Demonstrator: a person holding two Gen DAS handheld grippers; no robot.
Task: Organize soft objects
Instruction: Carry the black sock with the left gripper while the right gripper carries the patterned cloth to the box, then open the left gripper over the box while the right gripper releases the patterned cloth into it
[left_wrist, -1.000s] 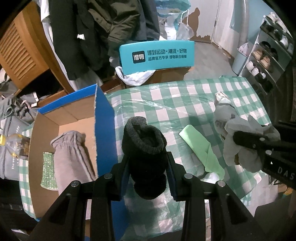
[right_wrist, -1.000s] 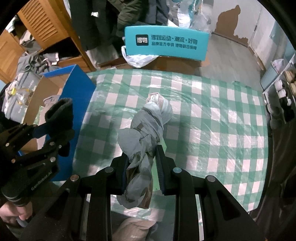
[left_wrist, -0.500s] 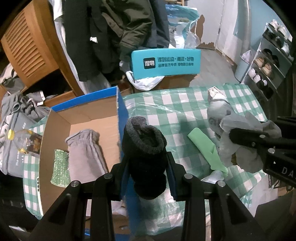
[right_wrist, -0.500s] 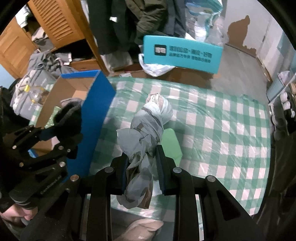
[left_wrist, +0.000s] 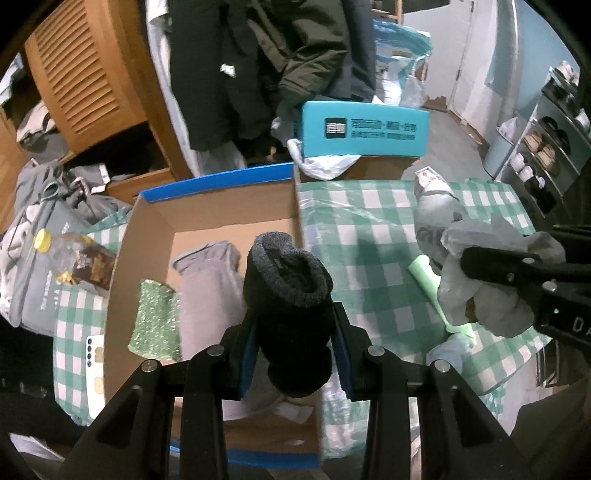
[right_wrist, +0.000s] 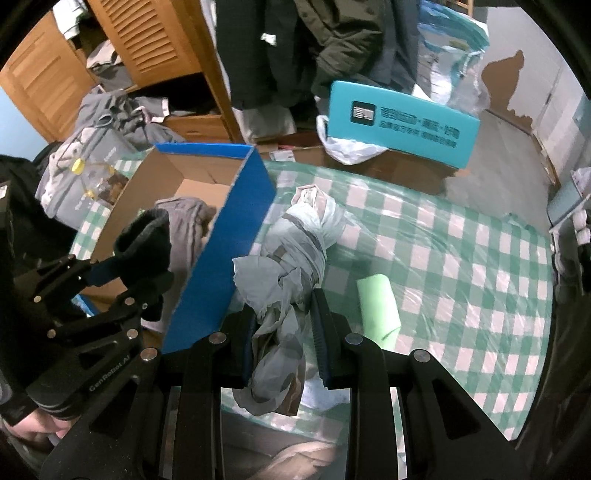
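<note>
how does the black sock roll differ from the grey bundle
The black sock roll is dark, compact and knit; the grey bundle is pale, longer and crumpled. The sock roll sits in the left gripper, over the cardboard box; the bundle sits in the right gripper, over the checked cloth. Both are soft and held.

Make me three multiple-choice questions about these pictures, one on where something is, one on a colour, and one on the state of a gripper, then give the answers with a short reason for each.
1. Where does the light green folded cloth lie?
A. inside the cardboard box
B. on the checked tablecloth
C. in the right gripper

2. What colour is the outside of the cardboard box?
A. blue
B. red
C. yellow

3. What is the left gripper doing?
A. standing open with nothing in it
B. clamped on the dark rolled sock
C. clamped on the grey bundle

Answers:
1 B: it rests flat on the checked tablecloth, apart from the box.
2 A: its outer wall is blue.
3 B: the dark rolled sock sits squeezed between its pads.
</note>
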